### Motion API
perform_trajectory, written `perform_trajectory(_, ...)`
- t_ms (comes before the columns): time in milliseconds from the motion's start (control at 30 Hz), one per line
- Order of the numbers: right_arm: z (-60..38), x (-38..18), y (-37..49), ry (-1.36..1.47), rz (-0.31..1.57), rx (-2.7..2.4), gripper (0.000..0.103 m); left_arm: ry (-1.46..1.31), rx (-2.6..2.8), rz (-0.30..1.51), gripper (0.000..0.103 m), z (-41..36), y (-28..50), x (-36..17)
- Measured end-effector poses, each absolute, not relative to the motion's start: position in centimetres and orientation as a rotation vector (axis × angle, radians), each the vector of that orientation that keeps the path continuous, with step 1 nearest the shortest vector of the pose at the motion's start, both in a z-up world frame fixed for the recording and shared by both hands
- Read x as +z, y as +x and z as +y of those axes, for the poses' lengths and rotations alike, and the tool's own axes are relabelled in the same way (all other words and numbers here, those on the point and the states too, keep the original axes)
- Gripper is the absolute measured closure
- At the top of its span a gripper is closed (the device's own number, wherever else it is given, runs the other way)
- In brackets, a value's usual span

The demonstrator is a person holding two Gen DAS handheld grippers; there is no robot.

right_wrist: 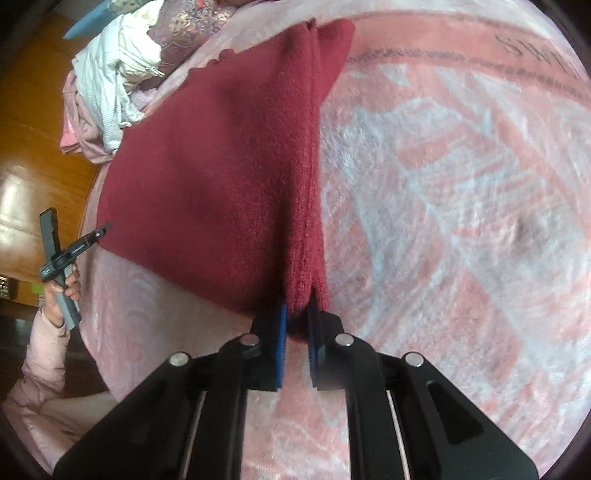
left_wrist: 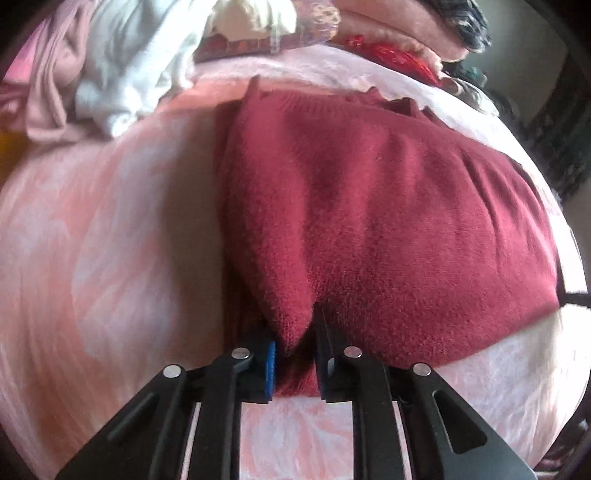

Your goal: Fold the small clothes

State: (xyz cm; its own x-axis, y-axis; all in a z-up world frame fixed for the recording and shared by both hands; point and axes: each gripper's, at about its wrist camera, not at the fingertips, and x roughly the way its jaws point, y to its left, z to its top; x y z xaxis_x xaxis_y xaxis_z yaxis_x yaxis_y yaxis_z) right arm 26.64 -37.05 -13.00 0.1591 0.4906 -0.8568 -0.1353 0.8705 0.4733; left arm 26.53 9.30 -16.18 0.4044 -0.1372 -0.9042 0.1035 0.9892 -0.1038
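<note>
A dark red knitted garment [left_wrist: 388, 221] lies folded on a pink and white patterned bedspread [left_wrist: 110, 240]. In the left wrist view my left gripper [left_wrist: 295, 347] is shut on its near left corner, with a bunched fold of the knit pinched between the blue pads. In the right wrist view my right gripper [right_wrist: 297, 321] is shut on the near right corner of the same garment [right_wrist: 221, 184], with a ridge of fabric rising from the pads. A hand [right_wrist: 61, 291] in a pink sleeve holds the left gripper's handle at the garment's far corner.
A pile of white and pink clothes [left_wrist: 122, 74] [right_wrist: 110, 85] lies at the back left of the bed. Folded pink blankets and red patterned cloth [left_wrist: 388, 33] sit behind the garment. Wooden floor [right_wrist: 33, 129] shows beyond the bed's left edge.
</note>
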Motion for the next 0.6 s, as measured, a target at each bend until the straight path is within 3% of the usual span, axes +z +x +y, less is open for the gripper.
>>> perform_trajectory(67,-37.3,-11.0,27.0,0.261,1.295,0.428,0.063,-0.059,-0.165,1.128,0.072,9.6,26.5,-15.1)
perform_trajectory(100,-37.3,-10.3,27.5,0.239,1.273,0.418,0.062,-0.076,-0.165,1.117,0.052,10.0,26.7,-14.5)
perform_trajectory(133,-37.3,-9.5,28.4,0.236,1.254,0.41,0.062,-0.089,-0.15,1.094,0.041,10.2,27.1,-13.7)
perform_trajectory(233,-37.2,-8.1,32.3,0.278,1.21,0.388,0.06,-0.11,-0.105,1.039,0.036,10.5,29.2,-11.9)
perform_trajectory(333,-36.4,-8.1,37.5,0.289,1.173,0.337,0.047,-0.11,-0.045,1.024,0.034,10.2,33.0,-11.6)
perform_trajectory(467,-36.0,-10.7,42.7,0.326,1.189,0.242,0.046,-0.123,0.01,1.051,0.035,10.1,36.7,-13.7)
perform_trajectory(567,-35.5,-13.0,44.7,0.365,1.218,0.227,0.048,-0.108,0.025,1.078,0.042,9.6,38.7,-15.7)
perform_trajectory(600,-34.9,-13.2,45.0,0.361,1.217,0.23,0.053,-0.104,0.022,1.072,0.053,9.4,39.0,-16.0)
